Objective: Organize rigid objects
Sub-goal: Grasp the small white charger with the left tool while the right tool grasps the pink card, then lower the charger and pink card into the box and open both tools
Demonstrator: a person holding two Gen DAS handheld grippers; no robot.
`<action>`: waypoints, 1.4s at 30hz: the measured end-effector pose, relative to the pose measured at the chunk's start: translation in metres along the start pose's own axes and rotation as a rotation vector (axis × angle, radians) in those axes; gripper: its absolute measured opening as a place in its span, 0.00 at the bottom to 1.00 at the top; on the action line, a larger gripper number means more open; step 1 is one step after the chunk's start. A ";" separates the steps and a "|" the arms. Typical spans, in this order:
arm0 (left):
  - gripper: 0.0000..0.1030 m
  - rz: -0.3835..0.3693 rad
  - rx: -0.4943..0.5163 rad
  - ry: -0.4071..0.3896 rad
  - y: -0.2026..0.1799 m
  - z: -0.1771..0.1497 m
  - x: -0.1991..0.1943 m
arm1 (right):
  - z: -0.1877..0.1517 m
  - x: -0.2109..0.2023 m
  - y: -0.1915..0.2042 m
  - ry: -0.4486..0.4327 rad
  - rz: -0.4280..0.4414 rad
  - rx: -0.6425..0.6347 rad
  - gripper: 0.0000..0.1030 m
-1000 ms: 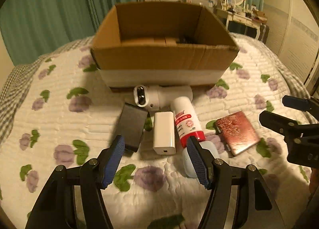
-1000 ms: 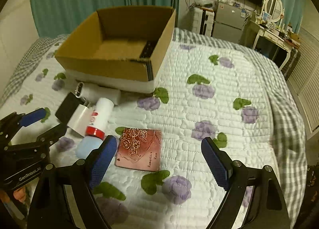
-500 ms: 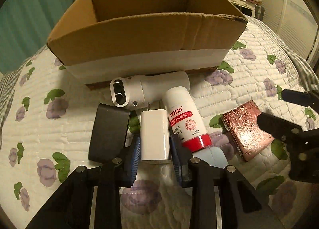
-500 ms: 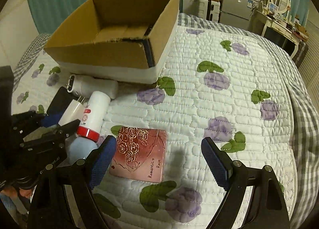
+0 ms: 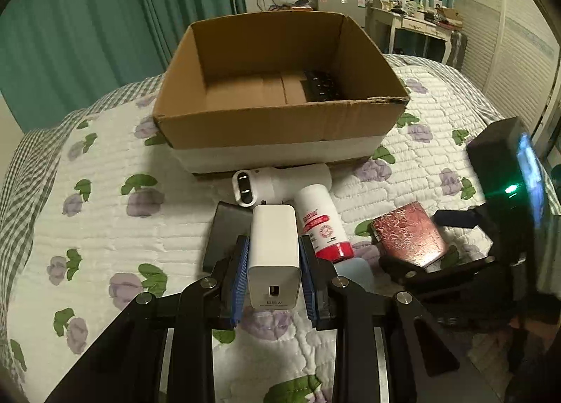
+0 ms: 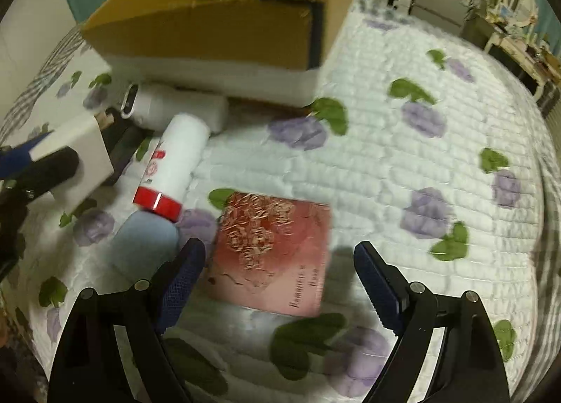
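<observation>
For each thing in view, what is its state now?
Left gripper: shut on charger.
Right gripper: open, above pink case.
Charger: held.
Box: open, dark item inside.
Pink case: flat on quilt.
Bottle: lying on its side.

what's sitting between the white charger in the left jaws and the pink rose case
The white bottle with the red band lies between the white charger and the pink rose case; both wrist views show it.

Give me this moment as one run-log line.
left gripper: shut on white charger, lifted | right gripper: open, over pink case | cardboard box: holds one dark item | bottle: on quilt
</observation>
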State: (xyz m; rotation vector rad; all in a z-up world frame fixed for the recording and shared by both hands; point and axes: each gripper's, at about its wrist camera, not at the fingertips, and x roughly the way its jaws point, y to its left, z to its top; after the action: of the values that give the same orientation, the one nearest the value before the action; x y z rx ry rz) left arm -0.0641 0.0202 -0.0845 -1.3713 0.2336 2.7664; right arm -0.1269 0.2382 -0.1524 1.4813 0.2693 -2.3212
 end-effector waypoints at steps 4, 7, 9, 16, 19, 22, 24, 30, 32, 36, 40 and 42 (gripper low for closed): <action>0.27 -0.004 -0.014 0.006 0.000 0.000 -0.002 | 0.001 0.018 0.010 0.045 -0.039 -0.042 0.83; 0.27 -0.001 -0.010 -0.005 0.001 0.002 -0.009 | 0.000 0.010 0.009 0.017 -0.033 -0.038 0.71; 0.27 0.001 -0.016 -0.022 0.002 0.005 -0.015 | -0.002 0.006 0.010 0.003 -0.043 -0.043 0.70; 0.27 0.001 -0.015 -0.081 0.004 0.017 -0.046 | -0.003 -0.035 0.008 -0.085 -0.063 -0.026 0.69; 0.27 0.003 -0.005 -0.121 0.006 0.027 -0.063 | 0.001 -0.057 0.010 -0.119 -0.066 -0.029 0.69; 0.27 0.005 -0.004 -0.156 0.010 0.040 -0.074 | 0.018 -0.086 0.018 -0.180 -0.065 -0.042 0.69; 0.27 0.006 -0.006 -0.179 0.012 0.052 -0.080 | 0.032 -0.107 0.019 -0.229 -0.061 -0.049 0.69; 0.27 0.003 0.008 -0.235 0.017 0.091 -0.081 | 0.071 -0.145 0.021 -0.329 -0.058 -0.093 0.69; 0.27 0.008 0.011 -0.240 0.019 0.103 -0.073 | 0.085 -0.150 0.024 -0.352 -0.059 -0.110 0.68; 0.27 0.020 0.011 -0.220 0.022 0.122 -0.044 | 0.110 -0.146 0.021 -0.377 -0.057 -0.119 0.68; 0.27 0.020 0.015 -0.178 0.024 0.129 -0.007 | 0.131 -0.129 0.014 -0.377 -0.056 -0.111 0.68; 0.27 0.023 0.015 -0.157 0.025 0.129 0.011 | 0.138 -0.120 0.010 -0.376 -0.056 -0.109 0.68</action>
State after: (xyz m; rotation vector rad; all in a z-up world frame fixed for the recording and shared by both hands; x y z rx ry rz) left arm -0.1755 0.0151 -0.0132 -1.1471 0.2640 2.8661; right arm -0.1920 0.2051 0.0152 0.9730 0.3298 -2.5254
